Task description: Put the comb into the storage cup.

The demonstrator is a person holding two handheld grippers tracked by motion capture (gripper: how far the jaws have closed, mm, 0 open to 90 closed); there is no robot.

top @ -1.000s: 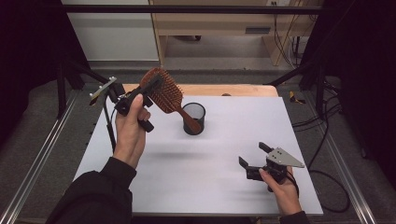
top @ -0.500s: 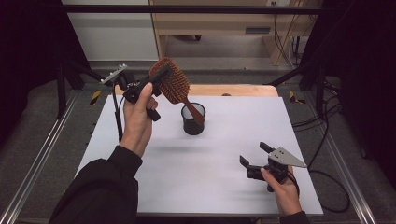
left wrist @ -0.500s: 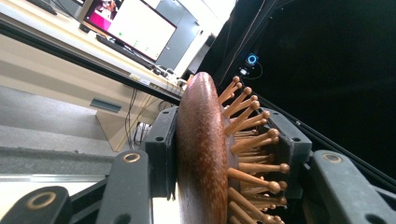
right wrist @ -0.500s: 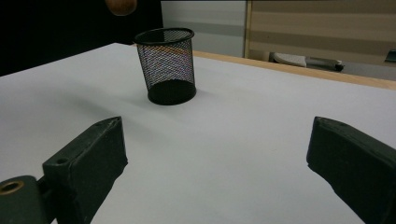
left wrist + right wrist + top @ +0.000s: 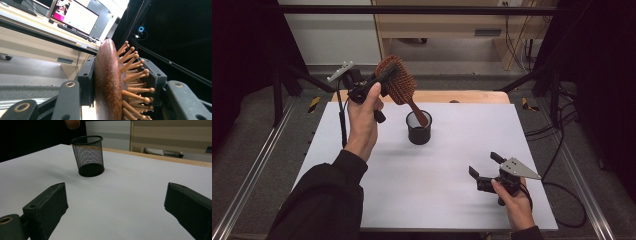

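On the left, the left hand-held gripper [image 5: 384,82] is up in the air, above the far left part of the desk [image 5: 437,175]. Its jaws are squeezed tight on the round head of a brown wooden hairbrush [image 5: 399,85]. In the left gripper view, one jaw presses on the smooth back of the hairbrush [image 5: 107,85] and the other jaw presses on the side with the little wooden pins.

A second ago the hairbrush was lower and more to the left, and its handle did not reach the cup. Now the left hand-held gripper has come up and moved to the right. The brush leans, with its head up and to the left. Its handle points down and to the right, and the tip is right at the top of the black mesh cup [image 5: 419,128]. I cannot tell if the tip is inside the cup or just over it.

The cup stands up straight near the middle of the desk, a bit to the far side. It has not moved.

On the right, the right hand-held gripper [image 5: 484,167] sits low at the near right part of the desk. Its jaws are wide apart and hold nothing. It points at the cup [image 5: 88,156], well apart from it. It has stayed in the same spot.
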